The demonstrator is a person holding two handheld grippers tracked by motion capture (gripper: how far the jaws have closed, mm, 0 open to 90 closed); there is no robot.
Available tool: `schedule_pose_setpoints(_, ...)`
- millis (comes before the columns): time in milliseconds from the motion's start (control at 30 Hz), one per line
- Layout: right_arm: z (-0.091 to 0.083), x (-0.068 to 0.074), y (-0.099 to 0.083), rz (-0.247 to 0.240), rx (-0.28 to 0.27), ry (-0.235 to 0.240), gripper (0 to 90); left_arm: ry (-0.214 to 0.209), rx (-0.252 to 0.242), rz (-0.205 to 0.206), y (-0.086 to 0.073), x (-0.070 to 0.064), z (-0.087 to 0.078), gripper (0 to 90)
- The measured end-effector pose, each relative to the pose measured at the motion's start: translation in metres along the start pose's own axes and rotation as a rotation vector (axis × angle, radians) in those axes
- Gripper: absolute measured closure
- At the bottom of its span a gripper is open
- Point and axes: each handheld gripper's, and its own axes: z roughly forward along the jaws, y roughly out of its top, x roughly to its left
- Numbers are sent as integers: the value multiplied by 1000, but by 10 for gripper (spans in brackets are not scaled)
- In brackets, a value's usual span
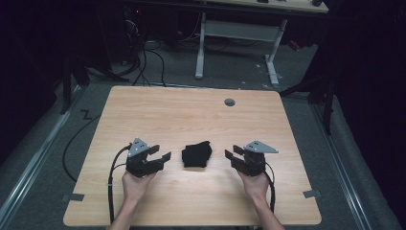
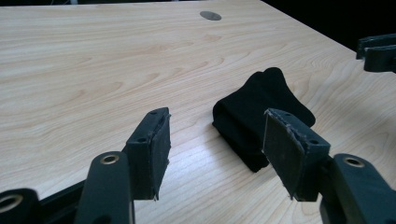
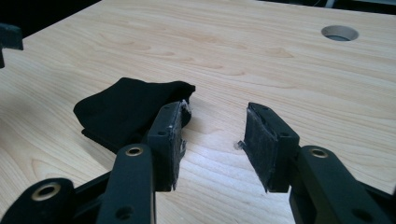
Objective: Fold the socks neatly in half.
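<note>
Black folded cloth (image 1: 197,155) lies flat btwn both open claws.

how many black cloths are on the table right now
1. The cloth lies folded on the table, between the left claw and the right claw; neither touches it. Layers folded inside can't be told.

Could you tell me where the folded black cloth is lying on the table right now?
In the high view the black cloth lies on the near half of the table, between the left gripper and right gripper, touched by neither.
</note>
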Motion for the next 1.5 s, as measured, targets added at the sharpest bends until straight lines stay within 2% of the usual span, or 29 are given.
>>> schedule_pose_setpoints(133,-6,-5,-3,20,4,6,578,14,4,-5,-4,4,-6,415)
schedule_pose_setpoints(533,-16,-12,-11,23,4,-4,570,28,-9,-32,-12,12,-18,410)
schedule_pose_setpoints(1100,-27,-20,-24,39,5,-13,554,59,12,-45,-26,18,-25,407)
schedule_pose_setpoints(1300,-31,-25,-28,51,4,-20,554,45,12,-73,-31,21,-28,406)
schedule_pose_setpoints(1500,-33,-29,-34,62,13,-31,553,54,18,-75,-34,23,-31,405)
